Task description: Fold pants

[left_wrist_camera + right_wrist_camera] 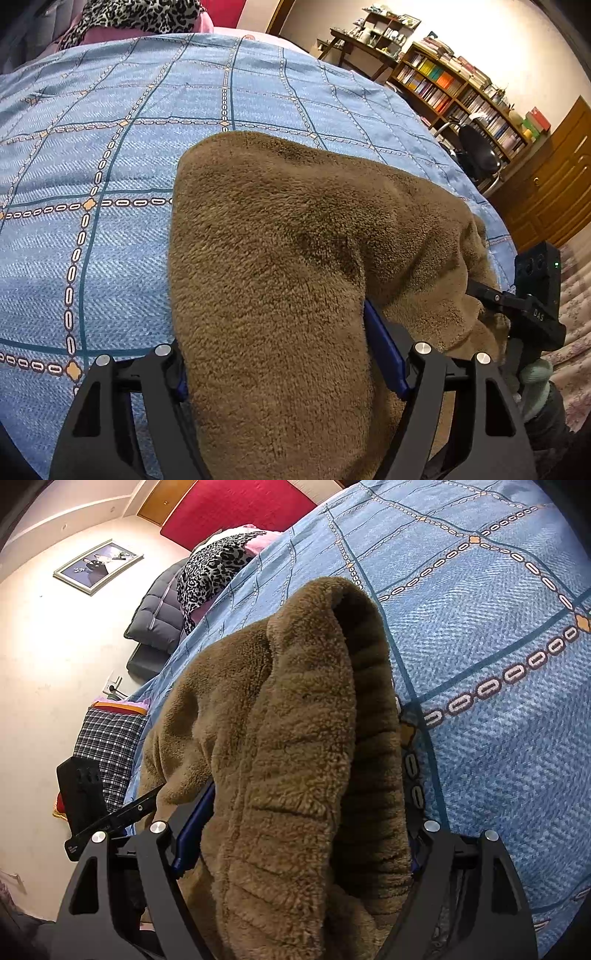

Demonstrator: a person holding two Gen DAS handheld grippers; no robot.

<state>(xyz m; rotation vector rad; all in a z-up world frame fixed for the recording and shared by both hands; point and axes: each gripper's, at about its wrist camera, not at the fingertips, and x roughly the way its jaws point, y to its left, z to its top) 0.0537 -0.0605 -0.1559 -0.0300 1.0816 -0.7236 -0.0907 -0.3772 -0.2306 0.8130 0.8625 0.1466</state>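
The brown fleece pants (280, 236) lie on the blue patterned bedspread (110, 147). My left gripper (291, 354) is shut on a thick fold of the pants, and the fabric hides its fingertips. My right gripper (299, 834) is shut on the ribbed waistband end of the pants (314, 709), which bunches up between its jaws. The right gripper also shows in the left wrist view (532, 295) at the right edge of the pants, and the left gripper shows in the right wrist view (88, 794) at the left.
A leopard-print cloth (140, 14) and a pink pillow lie at the bed's far end. A bookshelf (461, 92) and an office chair (476, 151) stand beyond the bed's right side. A dark padded jacket (159, 609) and a checked cloth (107, 738) lie at the other side.
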